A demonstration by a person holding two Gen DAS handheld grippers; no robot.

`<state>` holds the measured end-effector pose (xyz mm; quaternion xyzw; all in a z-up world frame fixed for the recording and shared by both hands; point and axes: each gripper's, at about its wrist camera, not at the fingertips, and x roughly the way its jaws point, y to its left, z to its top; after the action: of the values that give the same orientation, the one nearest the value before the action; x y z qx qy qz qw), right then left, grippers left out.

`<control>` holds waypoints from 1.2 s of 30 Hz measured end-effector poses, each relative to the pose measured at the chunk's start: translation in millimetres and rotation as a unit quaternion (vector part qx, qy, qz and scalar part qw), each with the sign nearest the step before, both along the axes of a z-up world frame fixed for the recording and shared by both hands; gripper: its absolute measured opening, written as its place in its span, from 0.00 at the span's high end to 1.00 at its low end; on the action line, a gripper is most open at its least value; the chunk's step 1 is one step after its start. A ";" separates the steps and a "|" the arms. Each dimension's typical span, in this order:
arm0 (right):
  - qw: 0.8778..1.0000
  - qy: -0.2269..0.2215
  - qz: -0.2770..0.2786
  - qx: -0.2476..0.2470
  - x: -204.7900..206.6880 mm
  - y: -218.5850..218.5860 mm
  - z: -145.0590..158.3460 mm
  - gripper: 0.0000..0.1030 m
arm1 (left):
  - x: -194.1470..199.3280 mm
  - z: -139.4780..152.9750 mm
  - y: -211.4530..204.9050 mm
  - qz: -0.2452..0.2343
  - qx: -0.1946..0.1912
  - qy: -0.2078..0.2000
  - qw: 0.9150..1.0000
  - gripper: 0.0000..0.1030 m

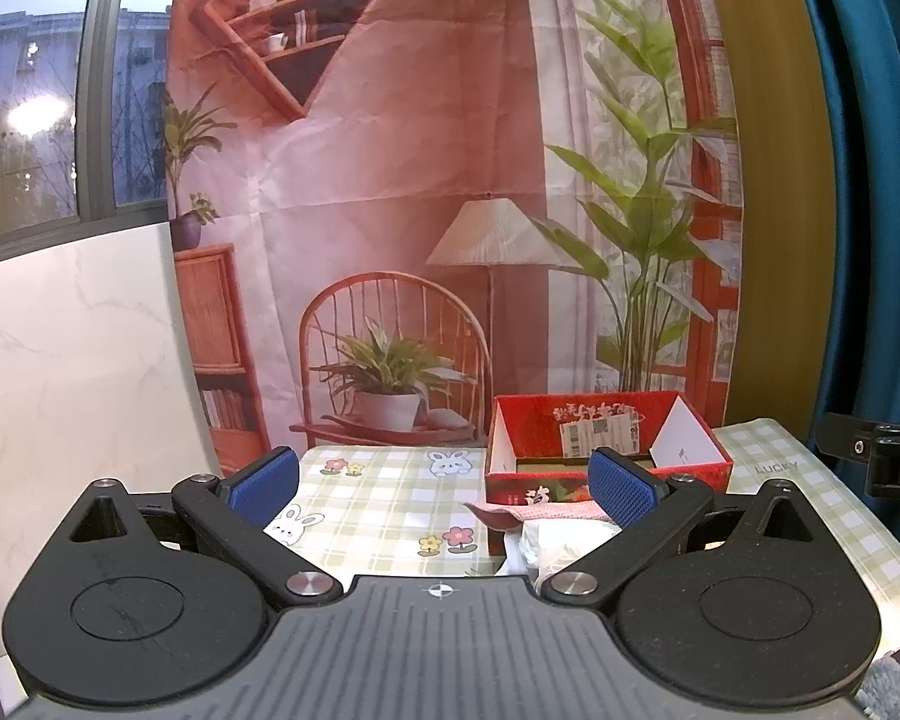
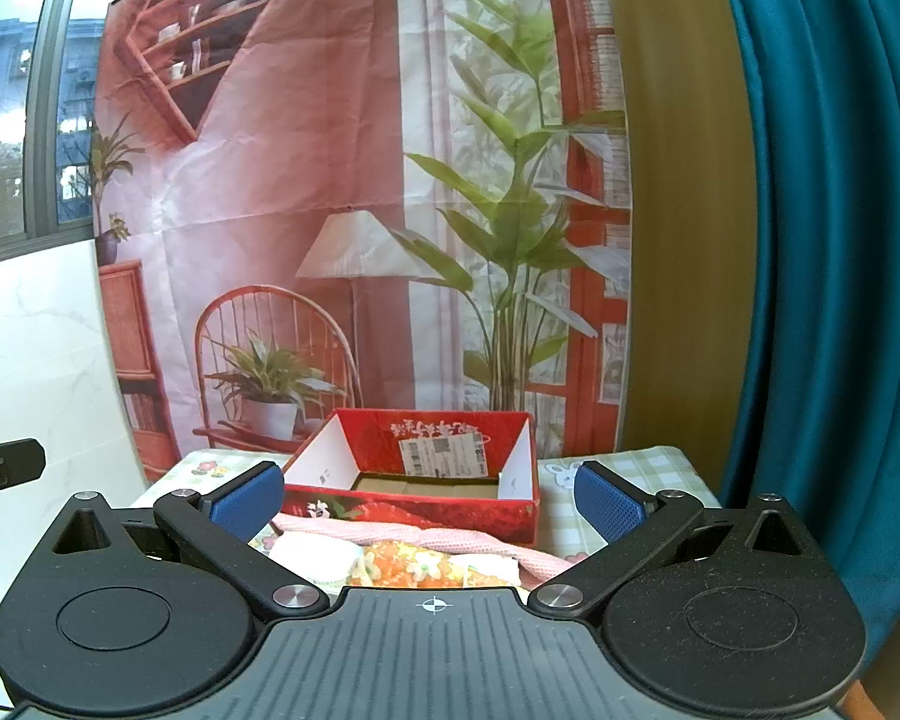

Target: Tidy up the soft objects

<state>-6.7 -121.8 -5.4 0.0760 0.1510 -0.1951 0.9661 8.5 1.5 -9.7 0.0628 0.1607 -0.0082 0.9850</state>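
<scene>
A red cardboard box point(image 1: 606, 441) point(image 2: 414, 480) stands open at the back of the table, with a shipping label on its inner back wall. In front of it lie soft items: a pink knitted cloth point(image 2: 426, 537), an orange floral piece point(image 2: 414, 567) and a white soft bundle point(image 2: 321, 558) point(image 1: 561, 543). My left gripper point(image 1: 444, 486) is open above the checked tablecloth, left of the box. My right gripper point(image 2: 429, 501) is open, hovering over the soft items in front of the box. Neither holds anything.
The table carries a green checked cloth point(image 1: 384, 510) with bunny and flower prints. A printed backdrop point(image 1: 390, 210) hangs behind it. A teal curtain point(image 2: 822, 240) is on the right and a white marble wall point(image 1: 72, 390) on the left.
</scene>
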 end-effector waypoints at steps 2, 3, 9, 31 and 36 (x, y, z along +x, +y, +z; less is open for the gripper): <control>1.000 0.000 0.000 0.000 0.0 0.0 0.0 0.00 | 0.0 -0.4 0.2 0.000 0.000 0.001 1.000 0.00; 1.000 0.000 0.000 0.000 0.0 0.0 -0.1 0.00 | 0.0 -0.5 0.7 0.000 -0.001 0.002 1.000 0.00; 1.000 0.000 0.000 0.000 0.2 0.1 -0.5 0.00 | 0.6 -0.5 1.7 -0.001 -0.002 0.004 1.000 0.00; 1.000 0.000 0.000 0.000 0.5 0.2 -1.8 0.00 | 1.5 -6.7 -0.1 0.000 -0.001 0.008 1.000 0.00; 1.000 0.000 -0.001 0.000 1.0 0.4 -2.3 0.00 | 5.0 -9.6 1.2 0.004 -0.012 0.016 1.000 0.00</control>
<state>-5.7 -121.4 -7.7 0.0766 0.1511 -0.1959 0.9659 13.5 2.7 -19.3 0.0498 0.1767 -0.0075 0.9830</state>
